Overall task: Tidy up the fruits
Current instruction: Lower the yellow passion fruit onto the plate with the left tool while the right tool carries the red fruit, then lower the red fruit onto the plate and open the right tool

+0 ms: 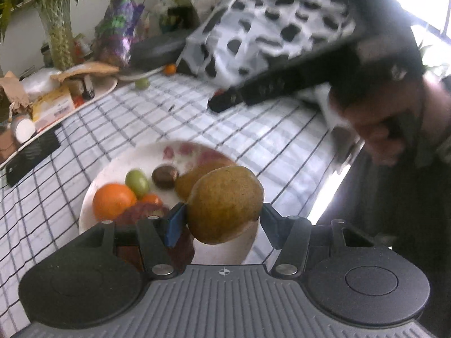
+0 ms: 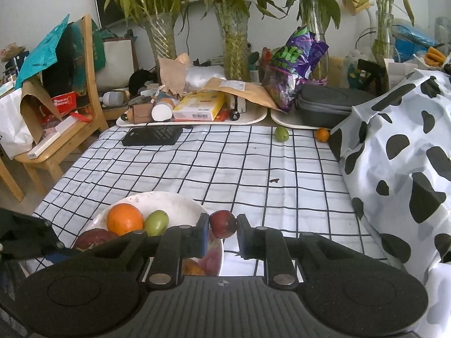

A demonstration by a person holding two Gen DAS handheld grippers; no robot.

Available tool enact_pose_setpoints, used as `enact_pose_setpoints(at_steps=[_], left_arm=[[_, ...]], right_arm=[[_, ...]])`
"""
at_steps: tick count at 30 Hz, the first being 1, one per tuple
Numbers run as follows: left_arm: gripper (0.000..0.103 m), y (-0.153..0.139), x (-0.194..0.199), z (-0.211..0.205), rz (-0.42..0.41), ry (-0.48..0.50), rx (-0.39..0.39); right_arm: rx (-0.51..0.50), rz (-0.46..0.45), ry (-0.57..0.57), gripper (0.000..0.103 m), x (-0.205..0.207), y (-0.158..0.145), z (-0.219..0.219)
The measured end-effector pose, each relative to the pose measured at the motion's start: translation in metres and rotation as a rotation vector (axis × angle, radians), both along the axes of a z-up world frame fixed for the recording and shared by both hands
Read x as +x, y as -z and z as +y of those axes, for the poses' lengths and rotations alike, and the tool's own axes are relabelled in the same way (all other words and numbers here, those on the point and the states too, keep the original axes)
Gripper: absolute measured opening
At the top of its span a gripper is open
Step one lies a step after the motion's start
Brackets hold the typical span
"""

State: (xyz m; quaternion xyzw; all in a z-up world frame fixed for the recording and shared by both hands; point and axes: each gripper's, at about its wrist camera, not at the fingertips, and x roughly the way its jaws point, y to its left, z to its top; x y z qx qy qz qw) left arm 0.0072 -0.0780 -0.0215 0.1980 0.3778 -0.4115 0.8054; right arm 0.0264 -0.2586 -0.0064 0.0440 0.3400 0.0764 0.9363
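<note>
My left gripper pinches a brownish-green pear between its blue pads, held above the white plate of fruit. My right gripper clamps a small dark-red fruit, perhaps a plum, just beside the plate's rim on the checked tablecloth.

right tool motion-blurred, plate partly hidden
</note>
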Motion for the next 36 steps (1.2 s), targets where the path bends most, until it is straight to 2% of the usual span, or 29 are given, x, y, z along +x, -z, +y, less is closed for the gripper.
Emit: enact_pose_setpoints(at_steps=[6,9,17,20,25,28,31,36], left_arm=[[0.061,0.003,-0.008,-0.006,-0.049,0.032,0.04],[0.065,0.002,-0.006,-0.004,-0.03,0.032,0.018],[0.065,-0.004,-0.003,0.006,0.004,0.017,-0.046],[0.065,-0.009,-0.002,0.014,-0.018,-0.011,-0.071],[0.065,-0.015,0.005,0.028,0.025,-0.052,-0.151],[0.065,-0.019,0.007,0.036,-0.01,-0.108,-0.163],[0.065,-0.022,0.013,0.045,-0.01,-0.16,-0.188],[0.065,-0.023,0.017,0.053,-0.018,-0.203,-0.179]], right_arm=[[-0.005,0.009,-0.013,0.021,-0.003,0.001,0.006],[-0.008,0.016,-0.016,0.021,-0.002,0.002,0.007],[0.012,0.035,-0.01,0.021,0.005,0.004,0.009],[0.015,0.046,-0.013,0.021,0.009,0.004,0.014],[0.029,0.069,-0.013,0.021,0.016,0.007,0.02],[0.048,0.089,-0.003,0.021,0.021,0.009,0.022],[0.058,0.111,0.003,0.022,0.025,0.011,0.024],[0.063,0.138,-0.002,0.022,0.03,0.015,0.03]])
